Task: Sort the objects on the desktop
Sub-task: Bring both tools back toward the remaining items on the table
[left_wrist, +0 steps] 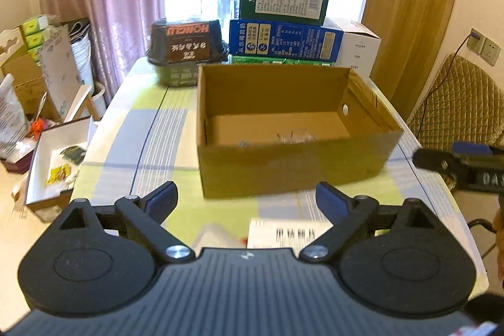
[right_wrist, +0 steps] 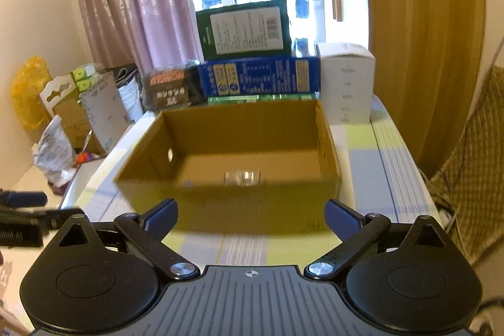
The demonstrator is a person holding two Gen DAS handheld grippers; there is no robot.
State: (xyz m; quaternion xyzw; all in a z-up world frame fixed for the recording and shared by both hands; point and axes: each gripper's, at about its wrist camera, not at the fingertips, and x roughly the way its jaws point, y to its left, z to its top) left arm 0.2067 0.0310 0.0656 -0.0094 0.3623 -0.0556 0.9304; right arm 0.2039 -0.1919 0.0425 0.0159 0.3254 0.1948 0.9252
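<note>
Two empty grippers face an open cardboard box point(left_wrist: 293, 166) on the checked tablecloth point(left_wrist: 151, 147).

The left gripper point(left_wrist: 247, 199) and right gripper point(right_wrist: 252, 214) both have their fingers spread wide, holding nothing. A small clear object point(right_wrist: 242, 177), too blurred to name, lies on the box floor. A white printed card point(left_wrist: 283, 233) lies just beneath the left gripper.

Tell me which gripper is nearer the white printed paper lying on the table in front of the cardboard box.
Left. The left gripper hovers open right over the white printed paper, which lies just below its fingertips. The right gripper, also open, faces the cardboard box; no paper shows in its view.
</note>
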